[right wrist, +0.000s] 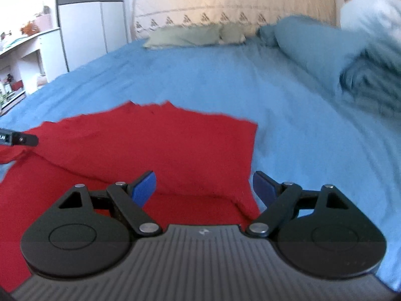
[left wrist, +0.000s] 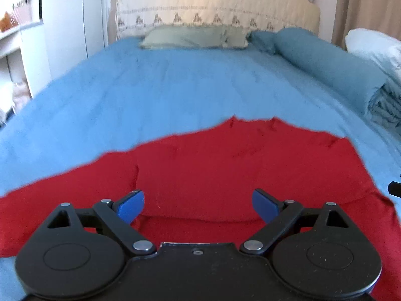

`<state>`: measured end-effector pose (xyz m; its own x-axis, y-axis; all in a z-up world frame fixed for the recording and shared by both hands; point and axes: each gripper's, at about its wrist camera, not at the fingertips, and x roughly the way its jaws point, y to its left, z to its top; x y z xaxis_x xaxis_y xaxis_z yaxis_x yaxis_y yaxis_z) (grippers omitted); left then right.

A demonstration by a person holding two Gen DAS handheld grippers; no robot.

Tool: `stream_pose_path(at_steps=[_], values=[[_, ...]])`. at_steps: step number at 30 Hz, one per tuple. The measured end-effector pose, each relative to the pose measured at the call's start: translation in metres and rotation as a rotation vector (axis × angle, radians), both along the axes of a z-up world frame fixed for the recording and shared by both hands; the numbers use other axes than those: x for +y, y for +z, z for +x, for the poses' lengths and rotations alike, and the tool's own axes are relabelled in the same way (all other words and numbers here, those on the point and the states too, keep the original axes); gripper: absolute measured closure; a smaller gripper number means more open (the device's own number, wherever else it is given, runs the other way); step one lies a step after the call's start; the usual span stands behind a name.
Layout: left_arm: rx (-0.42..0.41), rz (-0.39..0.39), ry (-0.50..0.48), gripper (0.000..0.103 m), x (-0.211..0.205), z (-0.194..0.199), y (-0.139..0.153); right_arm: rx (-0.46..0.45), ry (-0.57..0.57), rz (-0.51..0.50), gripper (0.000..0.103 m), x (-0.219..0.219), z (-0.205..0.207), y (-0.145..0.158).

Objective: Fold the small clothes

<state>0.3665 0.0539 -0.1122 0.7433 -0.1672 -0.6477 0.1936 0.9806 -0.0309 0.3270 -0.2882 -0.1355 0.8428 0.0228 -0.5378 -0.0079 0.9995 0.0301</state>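
A red garment (left wrist: 213,165) lies on the blue bed sheet (left wrist: 163,87), with a folded layer across its near part. My left gripper (left wrist: 198,207) is open and empty, low over the garment's near edge. In the right wrist view the red garment (right wrist: 155,145) fills the lower left, its right edge running down beside my right gripper (right wrist: 204,188). That gripper is open and empty, straddling the garment's right edge. The tip of the left gripper (right wrist: 22,139) shows at the far left over the cloth.
A green pillow (left wrist: 195,37) lies at the headboard (left wrist: 215,7). A rolled blue duvet (left wrist: 325,62) and pale bedding (left wrist: 376,47) lie along the right side. White cupboards and shelves (right wrist: 82,30) stand to the left of the bed.
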Motion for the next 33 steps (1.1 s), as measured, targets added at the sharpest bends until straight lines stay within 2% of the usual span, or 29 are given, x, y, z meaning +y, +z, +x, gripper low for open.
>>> stream_pose_path(at_steps=[3,8,12,17,21,25,30,33], values=[[-0.017,-0.016,0.008,0.008,-0.001,-0.026,0.032,-0.027,0.023,-0.018,0.003,0.014,-0.016,0.031],[-0.045,-0.056,0.074,0.008,0.013,-0.07,0.083,-0.023,0.093,-0.044,0.001,0.046,-0.042,0.082],[-0.1,-0.105,0.142,0.0,0.038,-0.104,0.119,-0.028,0.148,-0.054,0.0,0.077,-0.063,0.119],[-0.149,-0.129,0.239,0.0,0.087,-0.131,0.14,-0.044,0.202,-0.024,0.0,0.119,-0.084,0.15],[-0.168,-0.145,0.357,0.0,0.142,-0.143,0.135,-0.036,0.232,-0.024,0.0,0.159,-0.091,0.158],[-0.159,-0.177,0.468,0.0,0.198,-0.146,0.116,-0.024,0.266,-0.041,0.0,0.202,-0.088,0.149],[-0.159,-0.257,0.595,0.0,0.266,-0.144,0.075,0.009,0.296,-0.024,0.0,0.252,-0.072,0.121],[-0.15,-0.313,0.673,0.006,0.303,-0.14,0.039,0.031,0.306,-0.012,0.0,0.279,-0.061,0.099]])
